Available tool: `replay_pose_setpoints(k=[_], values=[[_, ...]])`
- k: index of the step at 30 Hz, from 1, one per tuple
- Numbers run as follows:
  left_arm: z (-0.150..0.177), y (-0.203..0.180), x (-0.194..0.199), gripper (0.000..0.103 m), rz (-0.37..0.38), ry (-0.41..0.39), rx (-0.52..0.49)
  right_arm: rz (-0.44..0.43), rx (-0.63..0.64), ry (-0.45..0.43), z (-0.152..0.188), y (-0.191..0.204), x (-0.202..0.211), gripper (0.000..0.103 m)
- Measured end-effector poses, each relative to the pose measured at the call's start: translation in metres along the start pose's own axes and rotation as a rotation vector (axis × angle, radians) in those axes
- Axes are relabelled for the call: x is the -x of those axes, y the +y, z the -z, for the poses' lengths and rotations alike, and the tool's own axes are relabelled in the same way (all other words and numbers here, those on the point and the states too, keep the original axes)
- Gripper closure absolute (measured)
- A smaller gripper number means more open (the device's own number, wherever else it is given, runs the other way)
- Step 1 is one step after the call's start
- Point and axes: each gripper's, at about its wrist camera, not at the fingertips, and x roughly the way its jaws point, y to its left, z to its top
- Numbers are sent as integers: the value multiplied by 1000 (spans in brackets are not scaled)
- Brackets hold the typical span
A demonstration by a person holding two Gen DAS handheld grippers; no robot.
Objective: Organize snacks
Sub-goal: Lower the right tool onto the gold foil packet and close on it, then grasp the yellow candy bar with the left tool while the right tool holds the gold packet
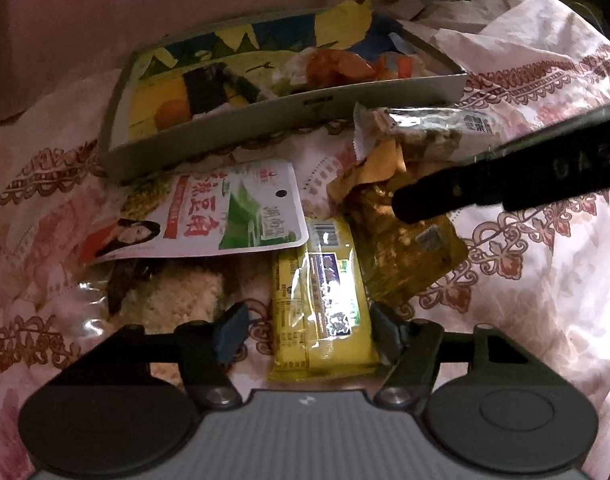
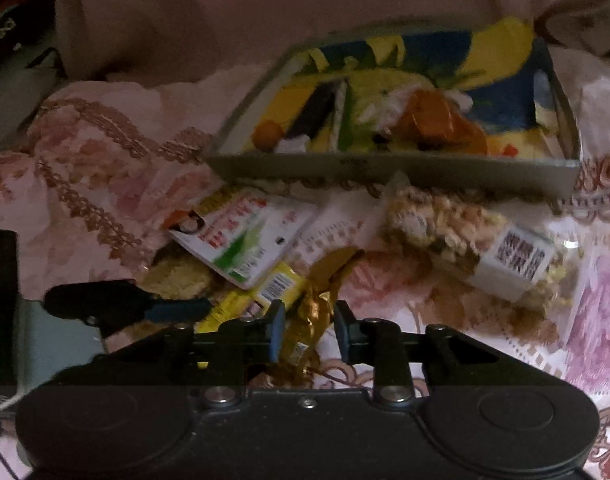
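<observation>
Snack packets lie on a pink floral bedspread in front of a shallow cardboard box [image 1: 265,128]. My left gripper [image 1: 309,332] is open, its fingers on either side of a yellow packet [image 1: 321,292]. My right gripper [image 2: 309,330] is open with a gold-brown packet [image 2: 311,316] between its fingers; I cannot tell if they touch it. The same gold packet [image 1: 401,240] shows in the left wrist view under the right gripper's finger [image 1: 465,188]. A white, red and green packet [image 1: 209,212] lies left of centre. A clear nut bar packet [image 2: 477,240] lies at the right.
The box [image 2: 385,168] holds orange-wrapped sweets [image 2: 437,124] and a dark packet [image 2: 313,112] on its colourful base. A clear bag of pale crumbly snack [image 1: 173,296] lies under the white packet. A pink pillow [image 1: 145,8] rises behind the box.
</observation>
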Motion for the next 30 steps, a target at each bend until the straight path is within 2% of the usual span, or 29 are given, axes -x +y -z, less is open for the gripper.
replay_pose_setpoints(k=[7, 12, 17, 19, 21, 27, 28, 30], values=[[1, 1, 0, 36, 0, 1, 14, -16, -76, 26, 4, -13, -20, 69], [0, 3, -2, 36, 5, 7, 29, 22, -18, 22, 6, -5, -29, 69], [1, 3, -2, 39, 0, 4, 26, 62, 17, 15, 5, 1, -25, 80], [1, 3, 0, 47, -5, -1, 25, 77, 25, 18, 5, 4, -24, 82], [0, 3, 1, 50, -11, -6, 19, 98, 51, 14, 5, 9, -22, 84], [1, 1, 2, 51, -15, -6, 6, 137, 100, -18, 7, 18, -16, 87], [1, 1, 3, 51, -11, -4, 11, 141, 102, -27, 7, 19, -14, 97], [1, 3, 6, 51, 2, 2, 27, 149, 106, -48, 6, 20, -8, 96]])
